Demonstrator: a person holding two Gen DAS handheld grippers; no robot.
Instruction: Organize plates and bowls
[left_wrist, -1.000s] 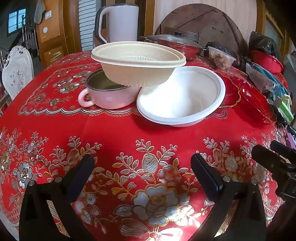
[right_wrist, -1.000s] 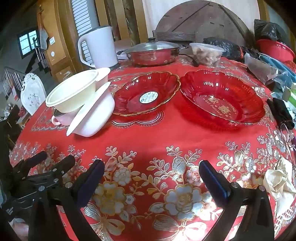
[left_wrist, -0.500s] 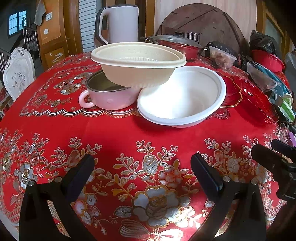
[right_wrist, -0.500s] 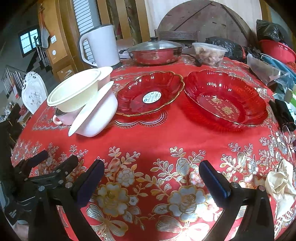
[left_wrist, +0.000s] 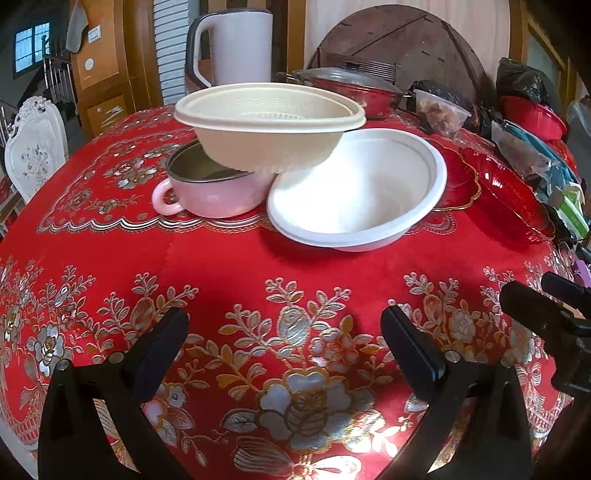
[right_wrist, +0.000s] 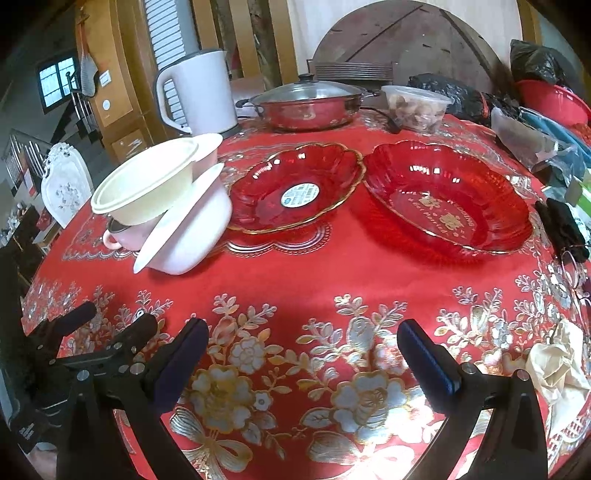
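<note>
Black fingers of my left gripper (left_wrist: 284, 343) stand spread wide with nothing between them, low over the near part of the red tablecloth (left_wrist: 229, 266) with its gold and silver flowers. My right gripper (right_wrist: 301, 349) is spread just as wide and just as empty, its dark blue pads (right_wrist: 424, 354) hovering over the same flowered cloth a little to the right; from the left camera I see its black frame at the right edge, and from the right camera I see my left gripper at the lower left. Farther out on the table, ahead of my left gripper, the bowls sit in a cluster: a pink bowl (left_wrist: 210, 192) with a small loop handle and a dark inside, a cream bowl (left_wrist: 269, 129) resting tilted on top of it, and a white bowl (left_wrist: 358, 188) leaning on its side against them, its opening turned toward my left camera. Just beside the white bowl, to the right, lies a red glass plate (right_wrist: 295, 188) with a gold scalloped rim and a round sticker in the middle, and next to that a larger red plate (right_wrist: 447, 195) with gold lettering inside. Behind them, at the far side of the table, stand a white kettle (right_wrist: 199, 99), a lidded metal pot (right_wrist: 306, 103) and a clear tub of food (right_wrist: 415, 105). A crumpled tissue (right_wrist: 554, 369) lies near my right gripper at the table's edge.
</note>
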